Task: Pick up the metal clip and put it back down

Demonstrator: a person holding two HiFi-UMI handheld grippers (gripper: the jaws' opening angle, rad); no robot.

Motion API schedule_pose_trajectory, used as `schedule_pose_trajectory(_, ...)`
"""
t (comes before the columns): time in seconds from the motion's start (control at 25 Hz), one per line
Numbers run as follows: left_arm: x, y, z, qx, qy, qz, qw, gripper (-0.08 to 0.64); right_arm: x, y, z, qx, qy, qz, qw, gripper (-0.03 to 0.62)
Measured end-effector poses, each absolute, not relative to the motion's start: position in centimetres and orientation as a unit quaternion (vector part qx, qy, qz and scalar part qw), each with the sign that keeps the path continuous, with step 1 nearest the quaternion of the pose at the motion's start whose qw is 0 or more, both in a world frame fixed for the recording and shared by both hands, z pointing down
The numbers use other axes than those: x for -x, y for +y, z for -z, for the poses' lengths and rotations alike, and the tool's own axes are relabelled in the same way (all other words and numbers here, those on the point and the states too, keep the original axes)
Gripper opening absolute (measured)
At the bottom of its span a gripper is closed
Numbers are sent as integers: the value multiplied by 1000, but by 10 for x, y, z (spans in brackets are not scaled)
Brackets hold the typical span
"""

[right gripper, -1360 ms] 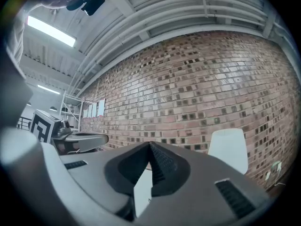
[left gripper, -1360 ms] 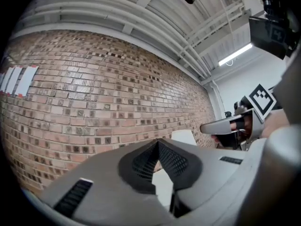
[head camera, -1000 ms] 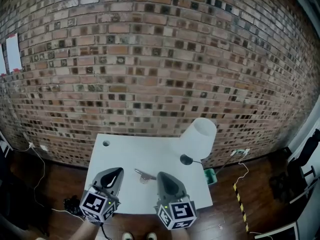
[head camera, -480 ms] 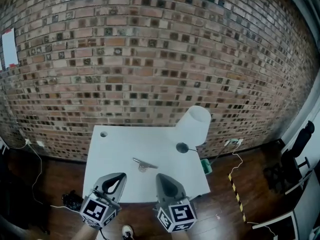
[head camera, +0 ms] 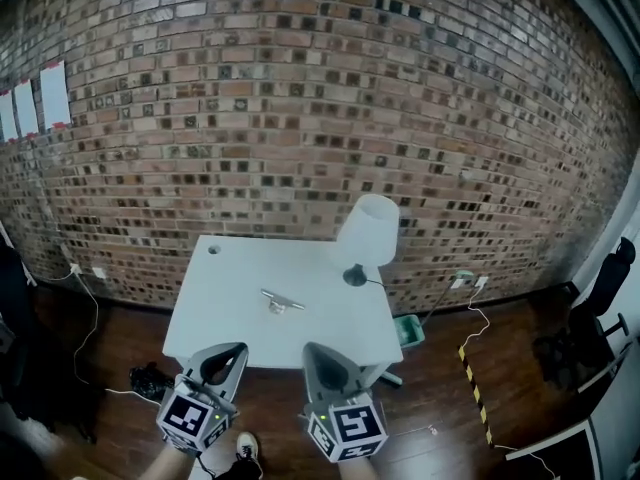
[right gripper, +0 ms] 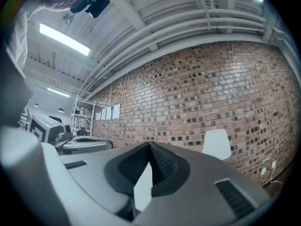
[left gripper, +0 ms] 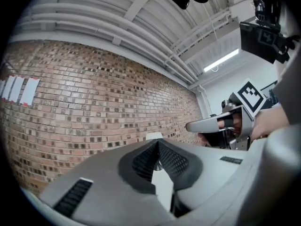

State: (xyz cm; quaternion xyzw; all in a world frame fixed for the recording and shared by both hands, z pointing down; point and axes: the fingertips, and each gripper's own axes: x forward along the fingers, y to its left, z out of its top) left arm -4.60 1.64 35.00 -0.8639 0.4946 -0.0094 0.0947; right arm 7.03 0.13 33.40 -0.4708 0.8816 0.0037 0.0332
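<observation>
The metal clip [head camera: 282,301] lies flat near the middle of the white table [head camera: 235,323], with nothing touching it. Both grippers hang well short of the table's near edge, over the wooden floor. My left gripper [head camera: 232,352] is shut and holds nothing; in the left gripper view its jaws meet at the tip [left gripper: 157,144]. To its right, my right gripper [head camera: 315,352] is shut and empty too, its jaws closed at the tip [right gripper: 150,146]. Neither gripper view shows the clip.
A white lamp [head camera: 368,230] stands at the table's far right corner on a dark base [head camera: 354,276]. A brick wall [head camera: 300,118] runs behind the table. A green box [head camera: 408,330], cables and striped tape [head camera: 473,385] lie on the floor at the right.
Both grippers have drawn back from over the table's front edge to over the floor. The table and clip now sit farther off. The clip has not moved on the table.
</observation>
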Motion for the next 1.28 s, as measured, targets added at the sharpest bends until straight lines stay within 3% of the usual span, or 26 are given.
schedule_pose_trajectory(0.56, -32, 194, -359, 840, 537, 31, 79, 5, -173, 176, -347, 457, 888, 20, 32, -8)
schedule_pose_trajectory(0.8, -32, 219, -357, 834, 545, 35, 77, 5, -175, 201, -335, 458, 888, 6, 47, -8)
schedule_pose_trajectory(1.28, -23, 242, -344, 844, 529, 33, 87, 5, -149, 233, -327, 468, 883, -25, 15, -9)
